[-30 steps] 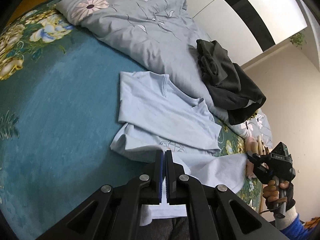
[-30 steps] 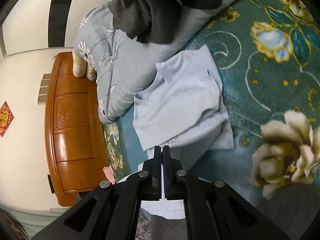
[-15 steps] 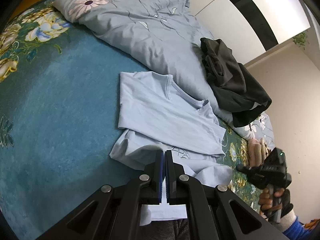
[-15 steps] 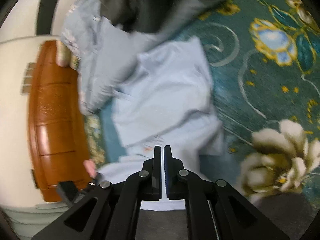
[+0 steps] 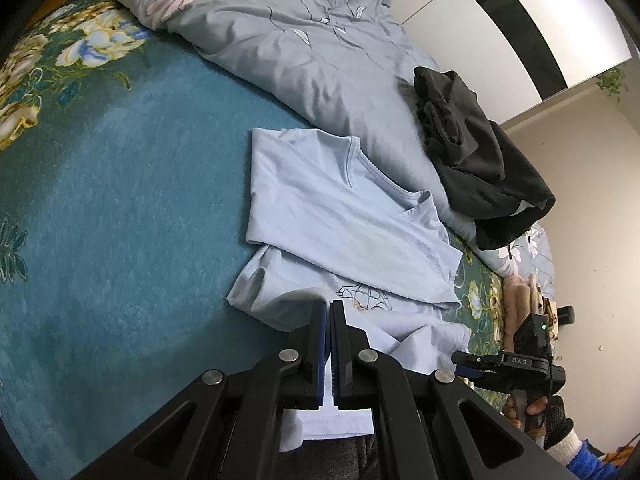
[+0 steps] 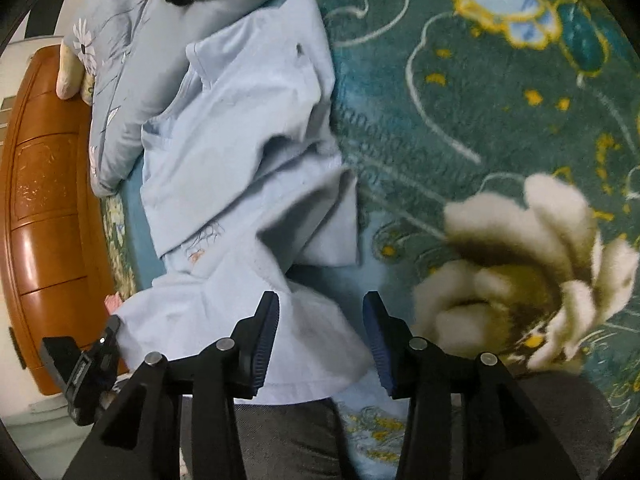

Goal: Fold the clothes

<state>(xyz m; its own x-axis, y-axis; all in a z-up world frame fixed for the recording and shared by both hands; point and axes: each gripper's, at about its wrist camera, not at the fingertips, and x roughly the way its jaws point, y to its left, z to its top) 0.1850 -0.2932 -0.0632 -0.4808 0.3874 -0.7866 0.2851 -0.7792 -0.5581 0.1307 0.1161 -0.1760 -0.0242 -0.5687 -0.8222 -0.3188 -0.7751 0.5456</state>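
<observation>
While pale blue T-shirt (image 5: 340,224) lies half-folded on bedspread (image 5: 120,200) | left gripper (image 5: 330,312) pinches its hem | right gripper (image 6: 320,308) spread wide

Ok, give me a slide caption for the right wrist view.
Right tongs open over the hem of a half-folded light blue T-shirt on a floral teal bedspread.

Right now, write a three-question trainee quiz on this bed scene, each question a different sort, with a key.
1. True or false: the left gripper is shut on the hem of the light blue cotton T-shirt.
2. The right gripper is: A) open over the hem, B) shut on a sleeve, C) shut on the quilt.
3. Fill in: the crumpled dark grey garment lies on the grey floral ____.

Key: 1 true; 2 A; 3 quilt.
</observation>
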